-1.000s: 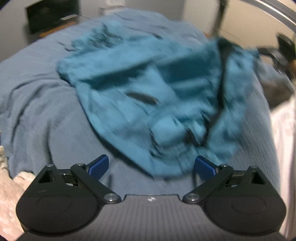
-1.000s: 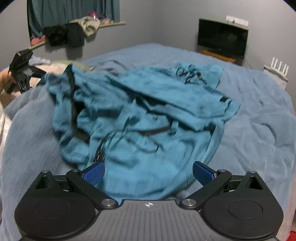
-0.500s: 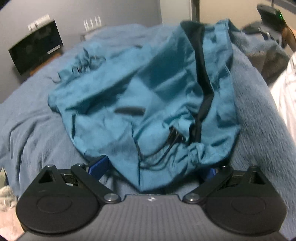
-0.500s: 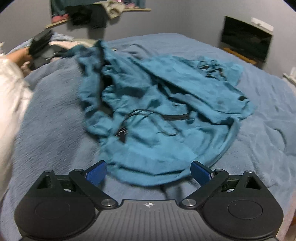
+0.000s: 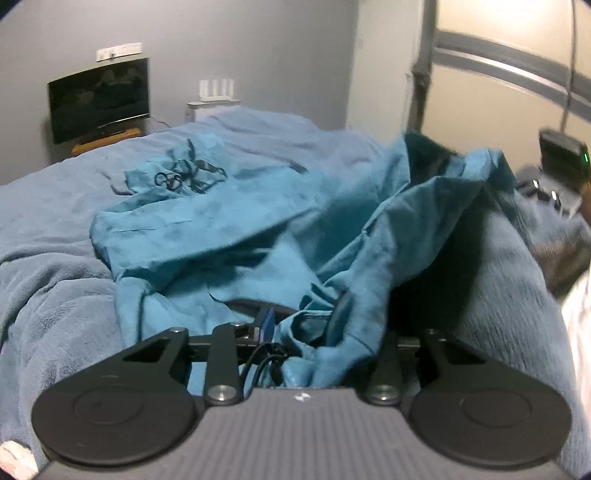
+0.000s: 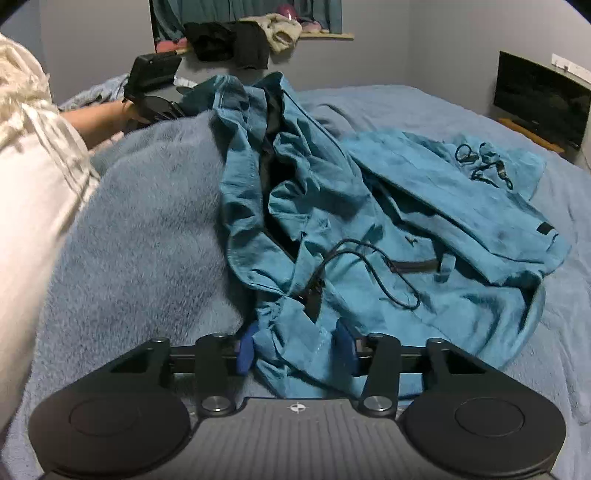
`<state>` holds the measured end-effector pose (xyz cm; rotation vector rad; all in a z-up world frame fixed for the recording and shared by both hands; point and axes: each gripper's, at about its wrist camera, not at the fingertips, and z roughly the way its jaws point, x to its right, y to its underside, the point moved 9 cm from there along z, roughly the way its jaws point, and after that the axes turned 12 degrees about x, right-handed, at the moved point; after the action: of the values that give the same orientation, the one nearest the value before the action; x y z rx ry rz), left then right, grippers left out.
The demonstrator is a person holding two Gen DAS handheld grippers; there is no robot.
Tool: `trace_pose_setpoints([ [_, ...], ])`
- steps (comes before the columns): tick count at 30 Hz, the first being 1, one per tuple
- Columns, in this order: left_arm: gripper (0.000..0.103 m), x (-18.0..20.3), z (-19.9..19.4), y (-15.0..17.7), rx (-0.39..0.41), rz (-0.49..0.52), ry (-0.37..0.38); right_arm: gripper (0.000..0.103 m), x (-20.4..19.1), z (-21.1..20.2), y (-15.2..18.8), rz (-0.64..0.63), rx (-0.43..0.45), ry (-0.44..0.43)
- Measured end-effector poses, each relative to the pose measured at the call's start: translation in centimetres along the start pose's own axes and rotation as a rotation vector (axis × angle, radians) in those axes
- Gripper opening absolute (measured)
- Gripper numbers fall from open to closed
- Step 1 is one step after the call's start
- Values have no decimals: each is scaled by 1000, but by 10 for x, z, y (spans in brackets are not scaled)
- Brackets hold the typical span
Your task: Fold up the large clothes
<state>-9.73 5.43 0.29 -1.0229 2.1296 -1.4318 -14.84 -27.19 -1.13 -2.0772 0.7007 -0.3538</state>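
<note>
A large teal garment (image 5: 236, 236) with black drawstrings lies crumpled on a blue blanket (image 5: 48, 302). In the left wrist view my left gripper (image 5: 317, 332) has a bunched edge of the garment and its cords between the jaws, which are closing. Cloth hides the right pad; the left blue pad (image 5: 266, 325) shows. In the right wrist view my right gripper (image 6: 295, 345) is closing on a fold of the teal garment (image 6: 424, 206), with both blue pads against it. The left gripper's black body (image 6: 155, 81) shows far off, in a hand.
A dark screen (image 5: 99, 103) and a white router (image 5: 217, 90) stand by the far wall. A shelf with piled clothes (image 6: 258, 35) hangs behind the bed. A white sleeve (image 6: 33, 192) fills the left edge. The blanket humps up (image 6: 147, 206) beside the garment.
Both grippers moved in to the garment's near edge. Their jaws, wide apart before, have narrowed around bunched cloth. The garment's side fold is lifted higher.
</note>
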Motion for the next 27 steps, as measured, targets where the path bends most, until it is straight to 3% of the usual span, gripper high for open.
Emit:
trace_pose_setpoints([
  [3,34,-17,7,-12,27,-72,-33,40,18,-2,-13,48,67,45],
  [5,34,-28,13,-19,42,-119,-50,42,45,-4,-25,112,140,140],
  [8,34,-40,22,-30,63,-166,-60,46,83,-9,-35,221,215,260],
  [10,34,-46,26,-35,65,-182,-59,56,98,-9,-37,255,238,309],
  [18,34,-57,39,-34,23,-187,-53,72,93,3,-27,268,180,178],
  [21,34,-60,40,-25,7,-210,-52,72,84,3,-18,276,160,118],
  [23,34,-61,44,-21,1,-216,-54,70,76,2,-14,280,162,103],
  [25,33,-62,47,-23,9,-213,-55,43,73,5,-15,264,168,103],
  [27,33,-64,52,-29,19,-201,-63,32,73,10,-25,228,186,150],
])
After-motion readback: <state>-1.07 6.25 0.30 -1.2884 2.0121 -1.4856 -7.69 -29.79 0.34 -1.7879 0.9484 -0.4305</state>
